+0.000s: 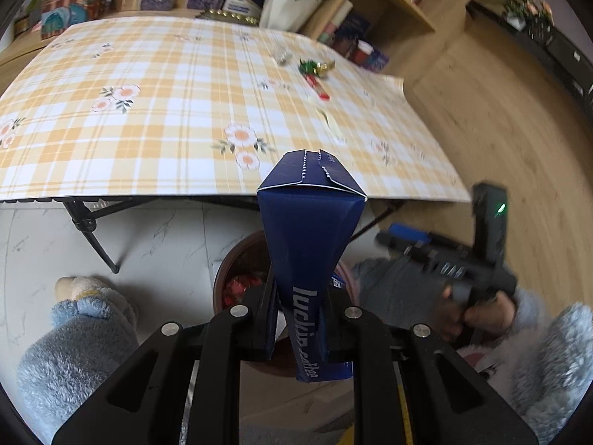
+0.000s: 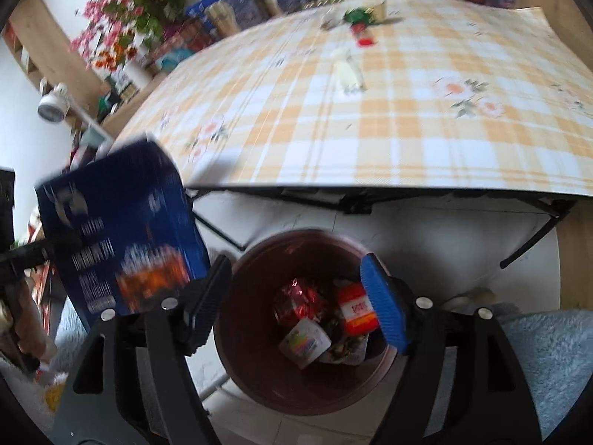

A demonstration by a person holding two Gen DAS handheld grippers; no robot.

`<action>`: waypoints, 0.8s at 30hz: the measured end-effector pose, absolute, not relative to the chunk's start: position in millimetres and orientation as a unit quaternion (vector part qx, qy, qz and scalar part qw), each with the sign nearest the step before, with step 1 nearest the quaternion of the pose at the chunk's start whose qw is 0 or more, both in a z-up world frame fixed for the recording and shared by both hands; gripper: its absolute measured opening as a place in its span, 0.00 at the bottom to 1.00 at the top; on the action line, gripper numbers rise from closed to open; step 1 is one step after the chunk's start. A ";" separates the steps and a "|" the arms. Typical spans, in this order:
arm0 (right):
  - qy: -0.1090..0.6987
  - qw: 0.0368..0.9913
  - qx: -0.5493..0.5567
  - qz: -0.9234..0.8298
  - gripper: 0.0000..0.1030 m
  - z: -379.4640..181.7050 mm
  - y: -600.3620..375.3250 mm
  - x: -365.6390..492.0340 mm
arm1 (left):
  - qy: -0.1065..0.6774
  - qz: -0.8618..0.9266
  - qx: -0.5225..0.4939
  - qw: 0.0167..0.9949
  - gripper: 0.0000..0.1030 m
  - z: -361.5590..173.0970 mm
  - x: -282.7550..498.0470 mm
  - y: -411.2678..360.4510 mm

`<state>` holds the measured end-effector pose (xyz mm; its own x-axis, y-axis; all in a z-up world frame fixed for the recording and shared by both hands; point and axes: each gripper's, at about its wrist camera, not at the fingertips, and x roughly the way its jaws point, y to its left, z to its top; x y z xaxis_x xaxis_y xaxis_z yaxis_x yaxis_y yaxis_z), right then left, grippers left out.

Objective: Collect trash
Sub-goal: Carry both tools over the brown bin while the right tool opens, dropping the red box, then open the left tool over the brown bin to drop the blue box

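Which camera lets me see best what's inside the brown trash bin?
The right wrist view. It looks straight down into the brown trash bin, showing red foil, an orange packet and other wrappers between the open right gripper. In the left wrist view, the blue box held by the left gripper hides most of it.

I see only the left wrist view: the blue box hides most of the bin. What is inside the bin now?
Observer: In the right wrist view the brown bin holds a red foil wrapper, an orange packet and a white wrapper.
Operator: Is the right gripper carrying something?
Observer: No, the right gripper is open and empty, above the bin.
Operator: Is my box over the bin?
Observer: The blue box in the left gripper appears left of the bin's rim, not over the opening.
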<state>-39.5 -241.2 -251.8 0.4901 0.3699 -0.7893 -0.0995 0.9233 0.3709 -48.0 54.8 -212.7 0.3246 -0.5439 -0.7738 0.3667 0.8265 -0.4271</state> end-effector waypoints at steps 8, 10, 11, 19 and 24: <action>0.440 0.877 0.171 0.095 0.80 -236.2 -274.3 -37.6 | 0.562 -0.295 0.000 0.773 0.16 -242.8 -44.1 18.6; 0.435 0.877 0.183 0.088 0.80 -236.0 -281.5 -38.5 | 0.574 -0.299 0.022 0.762 0.16 -250.8 -43.2 8.4; 0.434 0.877 0.188 0.084 0.80 -236.3 -285.9 -38.9 | 0.579 -0.300 0.033 0.757 0.16 -254.8 -42.9 2.9; 0.429 0.875 0.216 0.070 0.81 -239.8 -300.1 -39.9 | 0.628 -0.300 0.127 0.707 0.17 -304.5 -36.3 -41.8; 0.430 0.873 0.222 0.067 0.81 -242.2 -303.5 -41.1 | 0.648 -0.291 0.144 0.689 0.17 -339.0 -29.7 -57.0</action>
